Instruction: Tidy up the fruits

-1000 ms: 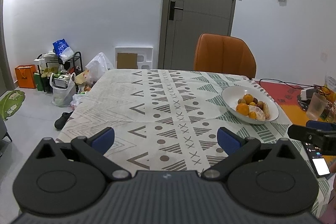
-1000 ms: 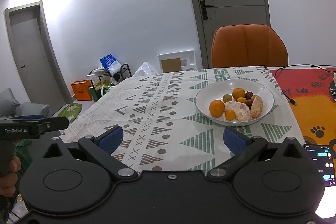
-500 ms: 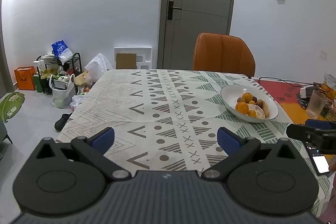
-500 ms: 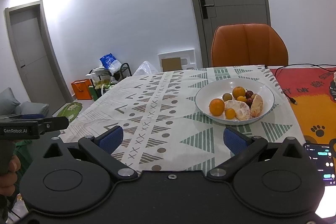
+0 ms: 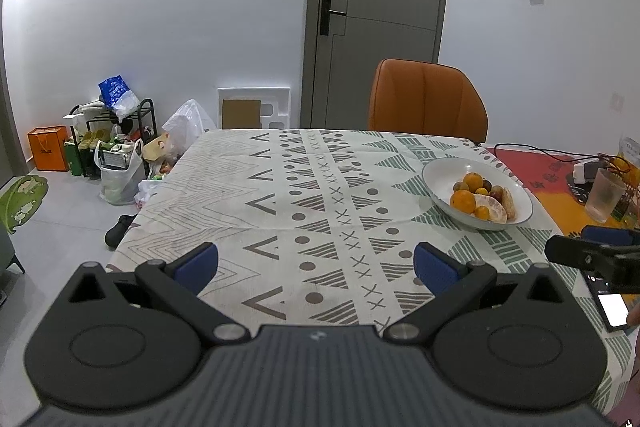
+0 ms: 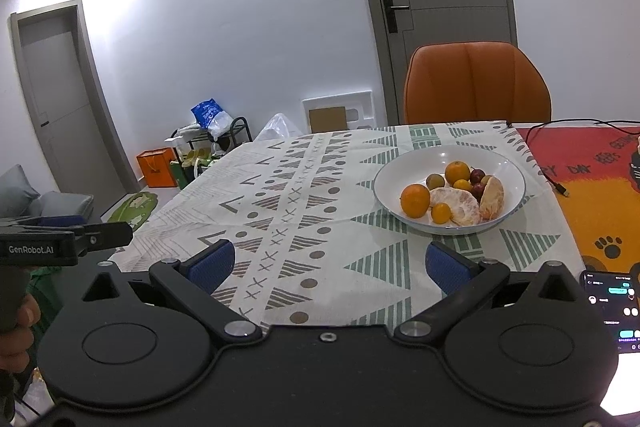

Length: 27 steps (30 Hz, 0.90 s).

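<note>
A white bowl [image 6: 388, 173] [image 5: 436, 179] of fruit stands on the patterned tablecloth at the right side of the table. It holds an orange [image 6: 415, 200], a peeled pomelo piece [image 6: 460, 205], small oranges and dark red plums [image 6: 477, 175]. My right gripper [image 6: 329, 265] hangs open near the table's front edge, short of the bowl, with nothing between its blue pads. Over the near middle of the cloth my left gripper [image 5: 316, 265] is open and empty, with the bowl ahead to its right.
An orange chair [image 5: 428, 101] stands at the table's far side. A red mat [image 6: 592, 167] with a cable, a phone [image 6: 610, 311] and a plastic cup [image 5: 606, 195] lie to the right. Bags and a rack [image 5: 112, 143] crowd the floor at the left.
Both grippers have drawn back and risen slightly, so the bowl sits a little farther off. Both stay open and empty.
</note>
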Tool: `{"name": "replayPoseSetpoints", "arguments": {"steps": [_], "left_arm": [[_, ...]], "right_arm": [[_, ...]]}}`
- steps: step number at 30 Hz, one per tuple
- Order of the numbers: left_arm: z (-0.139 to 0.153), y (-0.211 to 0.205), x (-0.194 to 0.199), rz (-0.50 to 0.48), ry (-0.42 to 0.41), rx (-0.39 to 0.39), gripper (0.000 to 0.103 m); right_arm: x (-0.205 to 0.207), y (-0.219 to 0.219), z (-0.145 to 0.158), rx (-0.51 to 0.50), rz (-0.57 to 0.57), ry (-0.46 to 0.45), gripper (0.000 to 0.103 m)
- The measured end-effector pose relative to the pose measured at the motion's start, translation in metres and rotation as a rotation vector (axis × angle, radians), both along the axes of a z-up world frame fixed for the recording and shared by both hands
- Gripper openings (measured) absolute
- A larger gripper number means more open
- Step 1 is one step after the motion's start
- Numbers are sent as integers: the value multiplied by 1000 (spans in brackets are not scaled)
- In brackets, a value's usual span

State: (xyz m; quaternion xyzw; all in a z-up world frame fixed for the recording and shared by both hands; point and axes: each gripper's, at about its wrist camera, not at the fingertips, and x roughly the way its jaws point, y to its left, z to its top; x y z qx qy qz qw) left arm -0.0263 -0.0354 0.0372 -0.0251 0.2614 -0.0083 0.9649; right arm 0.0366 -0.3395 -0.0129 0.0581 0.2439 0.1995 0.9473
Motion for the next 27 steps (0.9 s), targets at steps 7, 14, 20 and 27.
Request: {"name": "replayPoseSetpoints", "arguments": {"steps": [7, 14, 20, 27], "left_arm": [[-1, 0, -1, 1, 0, 2, 103], [-2, 2, -1, 1, 2, 3, 103], [-3, 3, -1, 1, 2, 4, 103], [-5, 5, -2, 4, 6, 3, 103]], "right_arm": [[1, 1, -1, -1, 2, 2, 103], [0, 2, -2, -1, 6, 4, 103], [1, 2, -3, -2, 8, 5, 103], [0, 2, -3, -4, 10, 5, 103]]}}
